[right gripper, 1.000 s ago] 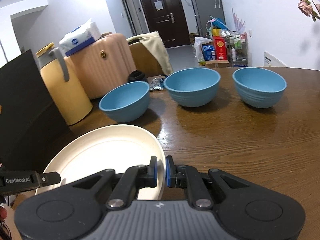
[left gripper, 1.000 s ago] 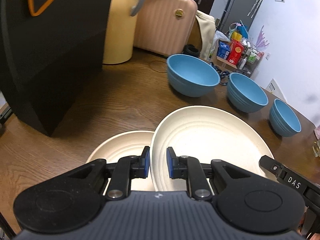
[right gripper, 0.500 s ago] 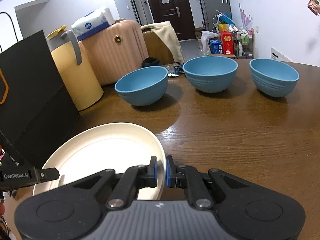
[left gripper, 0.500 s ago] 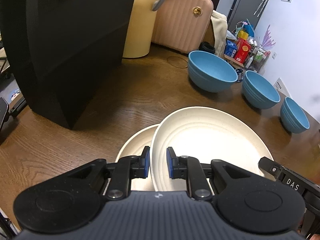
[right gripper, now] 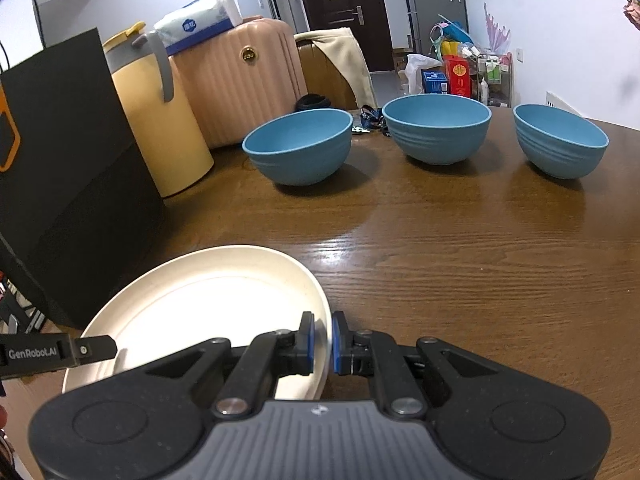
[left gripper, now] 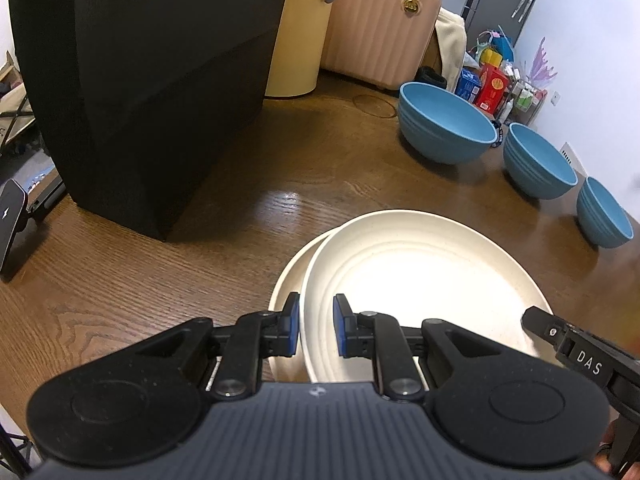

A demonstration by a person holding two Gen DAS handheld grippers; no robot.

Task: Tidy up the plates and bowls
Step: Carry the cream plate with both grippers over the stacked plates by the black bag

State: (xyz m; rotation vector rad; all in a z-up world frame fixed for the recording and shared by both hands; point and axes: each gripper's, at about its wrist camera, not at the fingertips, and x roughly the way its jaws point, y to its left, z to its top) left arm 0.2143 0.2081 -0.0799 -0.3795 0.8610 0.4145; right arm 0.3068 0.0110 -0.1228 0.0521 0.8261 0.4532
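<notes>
We have carried the big round cream plate [left gripper: 420,276] across the brown wooden tabletop [left gripper: 160,280] until it now hangs almost right over the smaller cream plate [left gripper: 290,276] lying there, which shows less than it did a moment ago, so we think the stacking is nearly done. Our left gripper [left gripper: 316,330] stays closed on the big plate's rim at 9 o'clock, and our right gripper [right gripper: 322,338] stays closed on the rim at 3 o'clock. Only the left view shows the smaller plate peeking out underneath at 9 o'clock, while the right view shows the three blue bowls [right gripper: 436,130] in a row at 12 o'clock, waiting their turn.
</notes>
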